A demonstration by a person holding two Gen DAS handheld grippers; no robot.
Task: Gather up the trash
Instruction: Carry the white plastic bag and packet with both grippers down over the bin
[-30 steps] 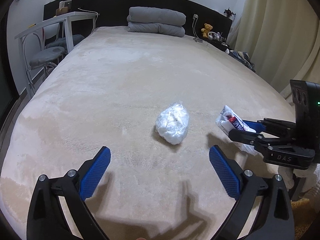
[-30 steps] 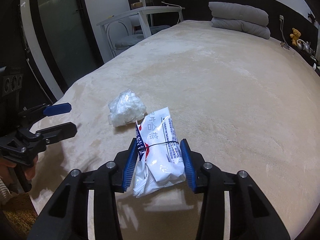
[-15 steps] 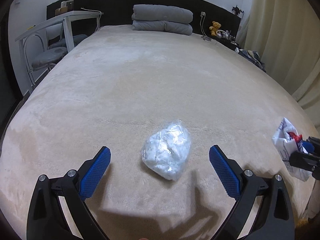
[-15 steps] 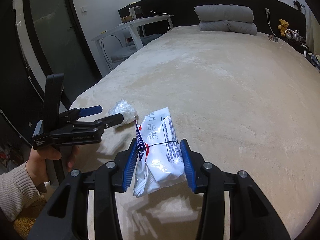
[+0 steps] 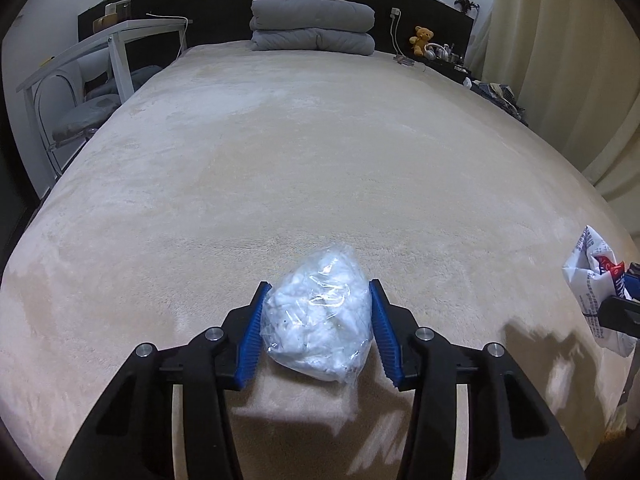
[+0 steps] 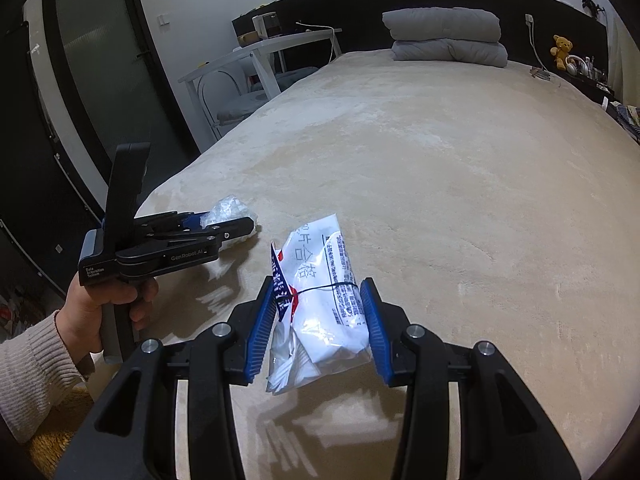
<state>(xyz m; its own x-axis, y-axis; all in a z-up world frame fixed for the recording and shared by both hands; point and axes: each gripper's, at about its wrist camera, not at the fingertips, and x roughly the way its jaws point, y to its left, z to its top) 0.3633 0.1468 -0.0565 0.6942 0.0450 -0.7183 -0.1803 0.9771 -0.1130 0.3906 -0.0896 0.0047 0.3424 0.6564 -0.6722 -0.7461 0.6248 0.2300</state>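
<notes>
Beige bed [image 5: 320, 160] underneath: your left gripper [image 5: 318, 316], marked "GenRobot.AI", is closing on the clear bag of white scraps [image 5: 320, 320]; your right gripper [image 6: 322, 316] clamps the Chinese-printed wrapper [image 6: 324, 292].

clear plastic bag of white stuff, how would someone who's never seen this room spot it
Start at the big beige bed and come down to its near edge. There the clear plastic bag, stuffed with crumpled white material, sits between the closing jaws of the left gripper. Unlike the printed wrapper, it has no lettering.
</notes>
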